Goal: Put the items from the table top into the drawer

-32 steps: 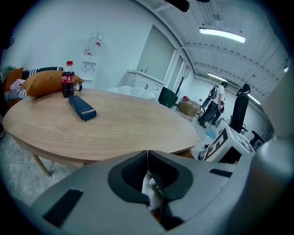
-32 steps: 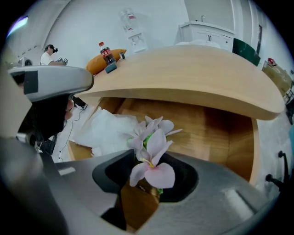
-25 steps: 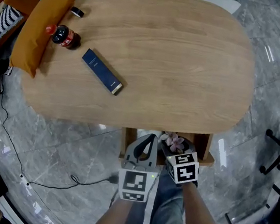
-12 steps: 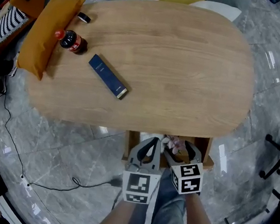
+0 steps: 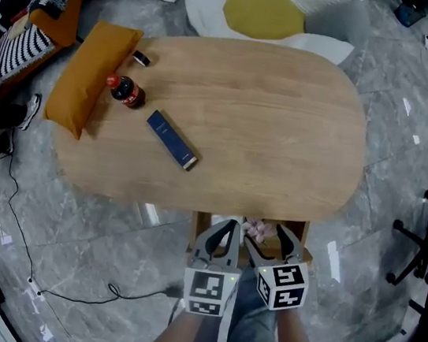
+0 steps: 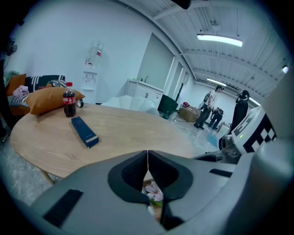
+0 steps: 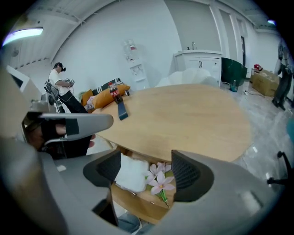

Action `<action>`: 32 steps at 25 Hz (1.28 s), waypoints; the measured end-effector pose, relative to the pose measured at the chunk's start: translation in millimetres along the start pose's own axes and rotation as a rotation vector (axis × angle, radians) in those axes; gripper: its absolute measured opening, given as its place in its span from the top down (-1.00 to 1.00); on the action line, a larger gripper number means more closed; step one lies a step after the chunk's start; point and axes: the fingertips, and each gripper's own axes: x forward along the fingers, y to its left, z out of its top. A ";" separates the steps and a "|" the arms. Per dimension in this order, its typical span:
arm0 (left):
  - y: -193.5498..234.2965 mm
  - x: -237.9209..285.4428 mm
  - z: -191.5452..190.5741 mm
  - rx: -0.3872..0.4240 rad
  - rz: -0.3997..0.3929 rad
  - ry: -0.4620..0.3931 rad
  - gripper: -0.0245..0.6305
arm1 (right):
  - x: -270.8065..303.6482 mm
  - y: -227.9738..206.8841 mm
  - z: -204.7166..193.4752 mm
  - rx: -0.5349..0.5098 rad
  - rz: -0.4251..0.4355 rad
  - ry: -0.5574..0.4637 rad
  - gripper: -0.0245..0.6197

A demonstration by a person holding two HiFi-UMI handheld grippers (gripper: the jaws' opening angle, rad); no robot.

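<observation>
On the table's (image 5: 285,121) upper left, the box (image 5: 171,139) is judged stiff, light, best pinched across its width; left gripper (image 6: 147,153) is pressed together, right gripper (image 7: 147,170) spread, empty.

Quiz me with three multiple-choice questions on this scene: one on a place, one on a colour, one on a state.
1. Where do the pink flowers lie?
A. on the table top
B. in the open drawer
C. on the floor

2. What colour is the cushion next to the cola bottle?
A. green
B. white
C. orange

3. How does the left gripper hold its jaws?
A. tips together, nothing held
B. wide apart
C. clamped on a box

Answers:
1 B: the right gripper view shows them in the drawer beside a white cloth.
2 C: the head view shows it plainly orange.
3 A: the left gripper view shows the two tips meeting with nothing between them.
</observation>
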 end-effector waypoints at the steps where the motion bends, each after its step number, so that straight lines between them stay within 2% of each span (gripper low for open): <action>1: -2.4 -3.4 6.1 0.001 0.000 -0.007 0.89 | -7.2 0.7 8.7 0.000 0.000 -0.017 -0.11; 12: -27.0 -45.6 88.6 0.027 -0.016 -0.111 0.89 | -80.7 16.2 106.3 -0.053 -0.015 -0.182 -0.11; 22: -65.6 -93.7 170.4 0.064 -0.073 -0.225 0.89 | -164.8 43.2 176.8 -0.122 -0.046 -0.339 -0.04; 30: -93.5 -143.6 214.8 0.089 -0.099 -0.307 0.89 | -227.1 69.0 208.7 -0.163 -0.086 -0.454 0.26; 32: -97.2 -157.2 221.7 0.103 -0.102 -0.322 0.89 | -242.7 76.8 214.9 -0.174 -0.094 -0.485 0.39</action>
